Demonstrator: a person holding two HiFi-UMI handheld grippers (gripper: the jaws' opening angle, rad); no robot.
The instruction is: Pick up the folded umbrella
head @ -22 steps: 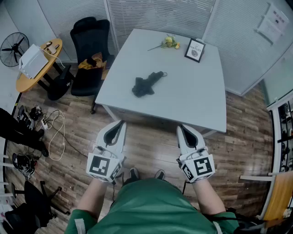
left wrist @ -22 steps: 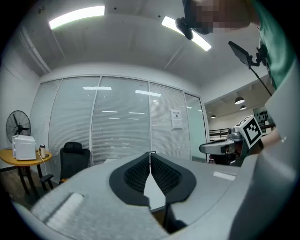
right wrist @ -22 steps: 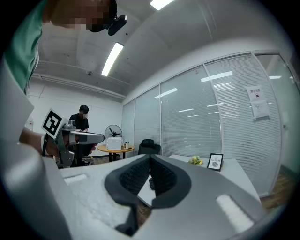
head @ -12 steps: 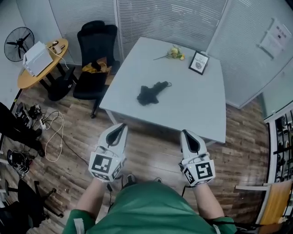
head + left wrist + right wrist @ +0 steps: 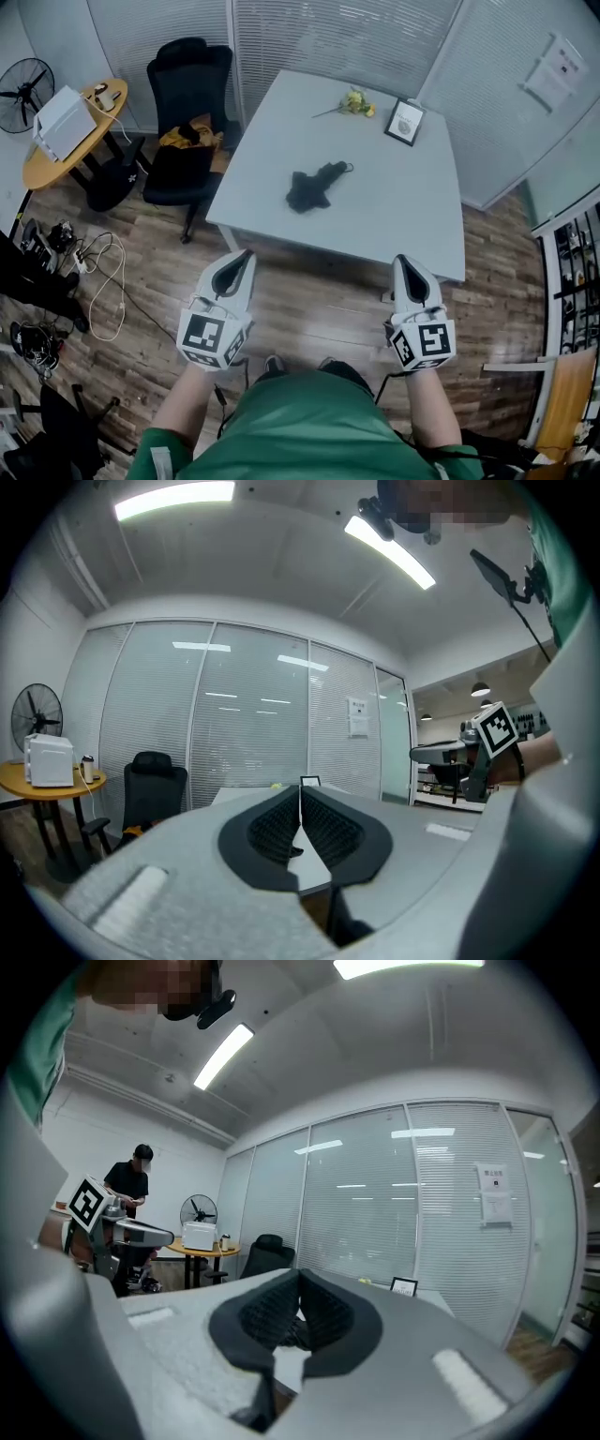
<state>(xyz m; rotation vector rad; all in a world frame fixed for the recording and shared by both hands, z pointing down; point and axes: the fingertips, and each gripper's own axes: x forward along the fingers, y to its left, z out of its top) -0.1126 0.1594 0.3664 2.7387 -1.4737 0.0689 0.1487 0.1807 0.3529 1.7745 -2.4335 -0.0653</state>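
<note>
The folded black umbrella [image 5: 314,185] lies near the middle of the pale grey table [image 5: 412,216], its handle loop toward the far right. In the head view my left gripper [image 5: 241,256] hangs over the floor short of the table's near edge, jaws closed with nothing in them. My right gripper [image 5: 406,262] is held level beside it, near the table's front right corner, also shut and empty. In the left gripper view the left gripper [image 5: 300,794] shows its pads meeting. In the right gripper view a bit of the umbrella [image 5: 298,1333] shows below the right gripper [image 5: 299,1279].
A yellow flower [image 5: 353,101] and a framed picture [image 5: 405,122] sit at the table's far end. A black office chair [image 5: 186,122] stands left of the table, with a round wooden table [image 5: 61,141], a fan [image 5: 19,84] and cables [image 5: 98,272] further left. A person [image 5: 131,1190] stands far left in the right gripper view.
Both grippers stay closed. The view has shifted, and my right gripper now sits further right and a little lower in the picture; the umbrella has not moved on the table.
</note>
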